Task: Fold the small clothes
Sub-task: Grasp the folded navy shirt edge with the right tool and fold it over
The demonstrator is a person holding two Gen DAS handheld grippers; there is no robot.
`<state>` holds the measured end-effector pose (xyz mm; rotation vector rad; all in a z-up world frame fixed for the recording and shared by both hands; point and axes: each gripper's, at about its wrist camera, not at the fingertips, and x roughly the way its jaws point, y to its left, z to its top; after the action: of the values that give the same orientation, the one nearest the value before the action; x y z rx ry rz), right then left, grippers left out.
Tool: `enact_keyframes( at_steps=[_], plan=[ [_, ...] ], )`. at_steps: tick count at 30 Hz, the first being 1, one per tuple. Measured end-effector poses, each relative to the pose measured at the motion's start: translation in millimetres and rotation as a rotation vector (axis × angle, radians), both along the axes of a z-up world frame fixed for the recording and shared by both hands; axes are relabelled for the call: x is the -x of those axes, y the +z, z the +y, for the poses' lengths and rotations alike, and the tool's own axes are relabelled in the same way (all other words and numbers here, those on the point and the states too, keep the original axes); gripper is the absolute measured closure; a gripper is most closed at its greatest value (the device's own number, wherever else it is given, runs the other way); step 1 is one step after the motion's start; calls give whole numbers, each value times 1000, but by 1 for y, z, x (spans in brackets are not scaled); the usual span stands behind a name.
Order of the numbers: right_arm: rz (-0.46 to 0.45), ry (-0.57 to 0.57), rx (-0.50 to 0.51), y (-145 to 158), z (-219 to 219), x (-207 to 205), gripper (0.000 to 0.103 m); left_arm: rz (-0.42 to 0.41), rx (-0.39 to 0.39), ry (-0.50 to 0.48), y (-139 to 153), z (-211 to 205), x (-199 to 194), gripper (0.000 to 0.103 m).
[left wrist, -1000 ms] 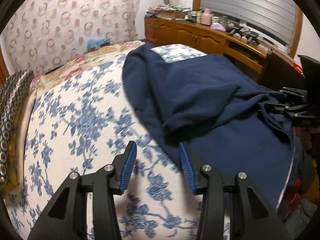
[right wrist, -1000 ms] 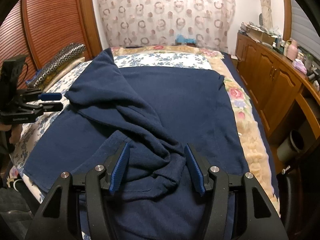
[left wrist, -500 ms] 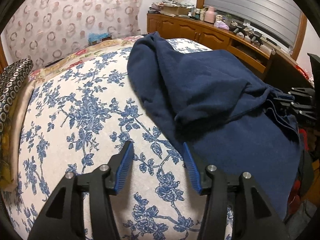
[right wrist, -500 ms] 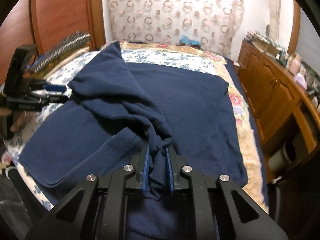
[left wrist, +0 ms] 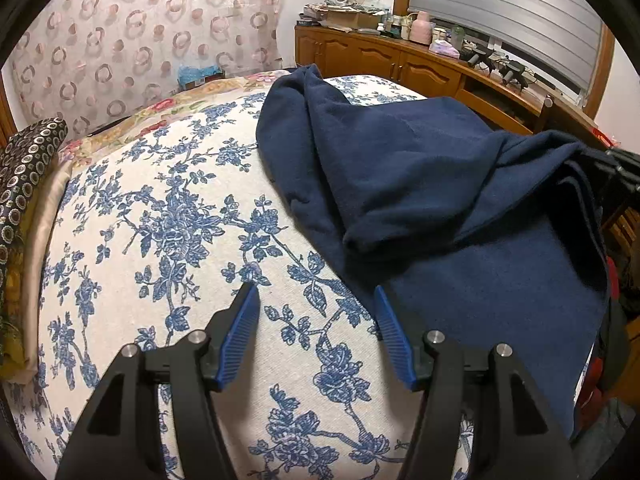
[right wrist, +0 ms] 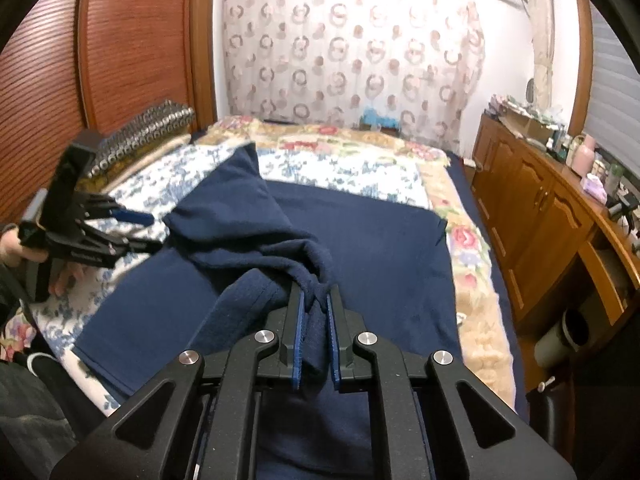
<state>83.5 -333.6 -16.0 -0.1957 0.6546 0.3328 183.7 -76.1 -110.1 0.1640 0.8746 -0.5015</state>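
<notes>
A large navy blue garment [right wrist: 360, 240] lies spread and partly bunched on the bed; it also shows in the left wrist view [left wrist: 420, 184]. My right gripper [right wrist: 314, 312] is shut on a bunched fold of the garment near the bed's front edge and lifts it a little. My left gripper [left wrist: 316, 312] is open and empty, over the blue floral sheet [left wrist: 160, 220] just left of the garment's edge. It also shows in the right wrist view [right wrist: 132, 224] at the left, open, beside the garment.
A patterned pillow [left wrist: 24, 168] lies at the left of the bed. A wooden cabinet [right wrist: 540, 216] with clutter on top runs along the right side. A curtain [right wrist: 352, 60] hangs behind the bed. A bin [right wrist: 560, 336] stands on the floor at right.
My right gripper closed on a fold of the navy garment and raised it. My left gripper stayed open and drew back left, off the garment and over the sheet.
</notes>
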Motion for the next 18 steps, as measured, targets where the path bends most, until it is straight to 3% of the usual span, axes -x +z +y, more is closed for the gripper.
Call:
enact_keyframes(
  at_steps=[13,18],
  plan=[
    [-89,-40,-3,19,-6,26,96,11,26,-15,0,5,-1,43],
    [-46,-106,-2,6,-34,27,96,-27,64,-7,12,14,8,43]
  ],
)
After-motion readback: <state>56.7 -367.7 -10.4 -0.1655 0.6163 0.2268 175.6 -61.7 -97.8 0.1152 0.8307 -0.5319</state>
